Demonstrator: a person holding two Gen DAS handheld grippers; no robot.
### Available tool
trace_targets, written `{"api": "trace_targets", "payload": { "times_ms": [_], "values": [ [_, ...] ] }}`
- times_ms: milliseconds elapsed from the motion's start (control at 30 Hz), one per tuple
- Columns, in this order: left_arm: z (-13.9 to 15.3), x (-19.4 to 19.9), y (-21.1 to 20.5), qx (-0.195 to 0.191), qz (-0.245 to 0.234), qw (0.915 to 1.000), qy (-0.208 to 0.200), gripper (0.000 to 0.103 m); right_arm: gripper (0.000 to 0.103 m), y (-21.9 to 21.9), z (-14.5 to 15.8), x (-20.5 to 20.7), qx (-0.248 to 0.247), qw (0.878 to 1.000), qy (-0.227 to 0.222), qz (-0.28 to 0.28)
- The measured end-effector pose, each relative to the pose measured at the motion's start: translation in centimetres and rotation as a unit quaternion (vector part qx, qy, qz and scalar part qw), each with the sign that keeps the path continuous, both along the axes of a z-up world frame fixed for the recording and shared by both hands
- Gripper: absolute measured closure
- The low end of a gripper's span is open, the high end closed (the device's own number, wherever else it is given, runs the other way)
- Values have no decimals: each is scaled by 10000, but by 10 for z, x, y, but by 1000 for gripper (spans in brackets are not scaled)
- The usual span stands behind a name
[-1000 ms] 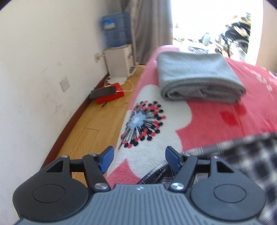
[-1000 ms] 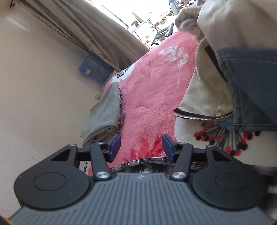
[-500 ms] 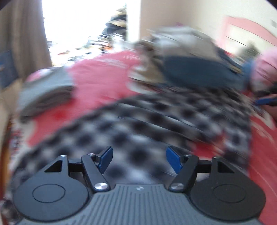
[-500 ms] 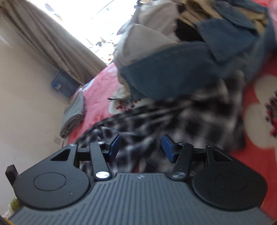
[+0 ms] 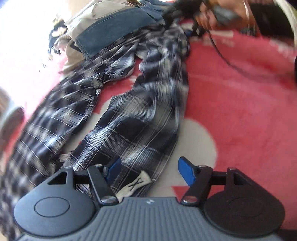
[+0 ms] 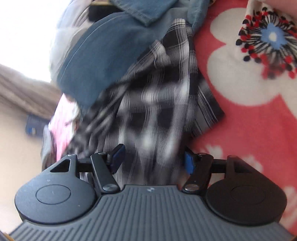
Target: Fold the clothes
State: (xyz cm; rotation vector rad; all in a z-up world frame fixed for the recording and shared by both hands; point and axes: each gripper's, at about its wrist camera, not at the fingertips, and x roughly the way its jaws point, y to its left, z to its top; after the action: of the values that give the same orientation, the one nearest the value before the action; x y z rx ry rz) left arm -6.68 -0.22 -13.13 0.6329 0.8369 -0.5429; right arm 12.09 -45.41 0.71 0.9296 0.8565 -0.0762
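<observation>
A black-and-white plaid shirt (image 5: pixel 130 115) lies crumpled on the red flowered blanket (image 5: pixel 241 103). My left gripper (image 5: pixel 149 169) is open just above the shirt's hem, where a white label (image 5: pixel 135 185) shows between the blue pads. In the right wrist view, blurred plaid cloth (image 6: pixel 152 115) fills the gap of my right gripper (image 6: pixel 153 161), which stands open over it. The far end of the shirt runs under a pile of clothes. A hand with the other gripper (image 5: pixel 219 13) appears at the top of the left wrist view.
A heap of unfolded clothes with blue denim (image 5: pixel 115 27) and beige pieces (image 5: pixel 96 11) sits at the far side. Blue denim (image 6: pixel 104 55) also looms above the plaid cloth in the right wrist view. A wall and curtain (image 6: pixel 22 87) lie to the left.
Both grippers swung away from the folded grey garment and came down close over the plaid shirt. Both stayed open throughout.
</observation>
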Motion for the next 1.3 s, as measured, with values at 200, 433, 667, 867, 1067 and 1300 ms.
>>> {"api": "trace_targets", "payload": {
  "times_ms": [200, 433, 667, 867, 1067, 1300],
  "values": [
    [1, 7, 13, -401, 197, 9989, 104, 89, 99, 4, 37, -39, -77, 9981, -457, -401],
    [17, 9, 34, -708, 62, 9967, 398, 98, 99, 5, 79, -141, -541, 9921, -507, -1007],
    [37, 9, 57, -1066, -138, 9911, 791, 99, 99, 2, 56, -215, -833, 9858, 554, -1346],
    [38, 20, 65, -1064, -176, 9745, 1967, 77, 76, -9, 65, -211, -1281, 9856, 1058, -314],
    [55, 38, 69, -1241, -169, 9705, 2061, 56, 54, -31, 107, -213, -1760, 9743, 1406, 66],
    [83, 115, 47, -2055, 343, 9669, 1472, 50, 55, 5, 156, -138, -2261, 9673, -911, 702]
  ]
}}
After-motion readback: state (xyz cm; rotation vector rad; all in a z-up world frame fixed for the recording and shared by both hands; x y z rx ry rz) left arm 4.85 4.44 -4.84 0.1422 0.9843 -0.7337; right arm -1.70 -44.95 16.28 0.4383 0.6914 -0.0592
